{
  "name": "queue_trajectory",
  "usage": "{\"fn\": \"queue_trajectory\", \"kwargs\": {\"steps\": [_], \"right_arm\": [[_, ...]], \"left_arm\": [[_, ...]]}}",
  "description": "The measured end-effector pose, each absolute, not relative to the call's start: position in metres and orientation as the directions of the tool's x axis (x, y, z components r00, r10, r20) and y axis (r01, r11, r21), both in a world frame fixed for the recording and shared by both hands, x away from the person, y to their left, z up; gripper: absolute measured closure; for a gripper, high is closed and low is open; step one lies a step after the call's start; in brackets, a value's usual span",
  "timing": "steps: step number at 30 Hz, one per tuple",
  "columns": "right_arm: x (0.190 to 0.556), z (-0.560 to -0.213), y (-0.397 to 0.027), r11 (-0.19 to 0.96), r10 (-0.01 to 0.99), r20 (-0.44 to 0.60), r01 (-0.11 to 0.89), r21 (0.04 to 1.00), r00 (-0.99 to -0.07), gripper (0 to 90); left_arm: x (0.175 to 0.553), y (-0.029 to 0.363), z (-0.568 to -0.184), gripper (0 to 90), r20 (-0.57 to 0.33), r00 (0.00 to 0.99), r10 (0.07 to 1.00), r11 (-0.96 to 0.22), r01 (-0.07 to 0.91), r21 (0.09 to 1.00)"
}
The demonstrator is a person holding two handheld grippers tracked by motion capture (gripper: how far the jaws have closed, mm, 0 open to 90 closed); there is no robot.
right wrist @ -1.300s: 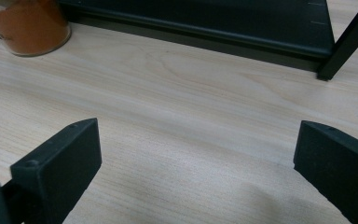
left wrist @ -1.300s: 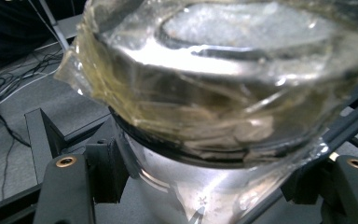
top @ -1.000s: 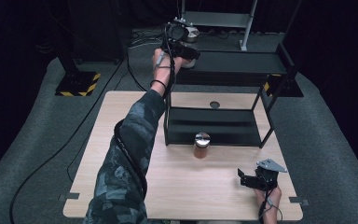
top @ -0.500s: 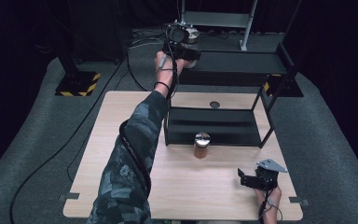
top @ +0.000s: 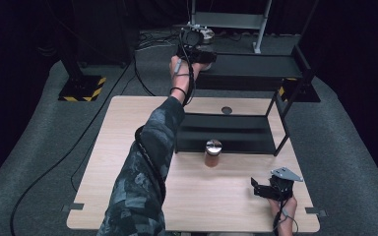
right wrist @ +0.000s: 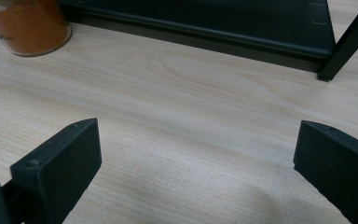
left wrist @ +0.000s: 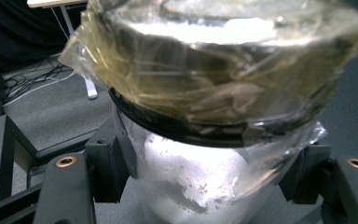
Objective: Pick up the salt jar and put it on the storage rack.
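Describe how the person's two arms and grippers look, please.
The left arm wears a grey-and-black camouflage sleeve, with a dark band at the wrist. Both grippers, left gripper and right gripper, are black with blocky jaws; the right carries a grey three-cornered plate, and black cables trail.

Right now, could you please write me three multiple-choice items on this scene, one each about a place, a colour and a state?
1. Where does the orange-filled jar with the silver lid stand?
A. on the light wooden table, in front of the black metal shelf
B. on the shelf's top board
C. on the grey floor

2. What colour are the contents of the clear jar in the left gripper?
A. red
B. white
C. green

3. How is the right gripper?
A. shut on a jar
B. shut on a lid
C. open

Answers: 1 A, the high view shows it there. 2 B, white powder shows through the glass. 3 C, its jaws stand apart over bare wood.
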State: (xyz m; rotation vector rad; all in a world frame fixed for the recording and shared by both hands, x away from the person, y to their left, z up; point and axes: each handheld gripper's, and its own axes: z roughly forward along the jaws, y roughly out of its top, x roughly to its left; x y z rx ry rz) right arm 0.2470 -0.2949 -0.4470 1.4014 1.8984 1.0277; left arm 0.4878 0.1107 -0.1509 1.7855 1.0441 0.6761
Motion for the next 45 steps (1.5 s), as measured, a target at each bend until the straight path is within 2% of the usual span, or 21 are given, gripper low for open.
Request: {"fn": "queue_trajectory", "kwargs": {"steps": [27,28,30,31,36,45], "right_arm": [[0.246,-0.447,-0.295,0.16,0.955,0.002,0.522,0.838,-0.296,0.0],[0.246,-0.447,-0.295,0.16,0.955,0.002,0.522,0.838,-0.296,0.0],[0.247,-0.447,-0.295,0.162,0.955,0.001,0.523,0.837,-0.297,0.0],[0.247,-0.447,-0.295,0.162,0.955,0.001,0.523,0.837,-0.297,0.0],[0.247,-0.447,-0.294,0.163,0.956,-0.003,0.523,0.837,-0.295,0.0],[0.247,-0.447,-0.294,0.162,0.956,-0.002,0.524,0.836,-0.292,0.0]], "left_arm": [[0.491,0.102,-0.142,29.4,0.012,0.473,0.881,-0.225,0.397,0.89],[0.493,0.102,-0.139,27.4,0.01,0.479,0.878,-0.234,0.411,0.881],[0.493,0.103,-0.135,17.0,0.0,0.487,0.873,-0.239,0.429,0.871],[0.492,0.102,-0.132,17.0,0.007,0.49,0.872,-0.249,0.432,0.867],[0.491,0.106,-0.119,3.4,0.011,0.528,0.849,-0.297,0.461,0.836],[0.483,0.121,-0.101,0.1,0.029,0.593,0.804,-0.387,0.485,0.784]]}}
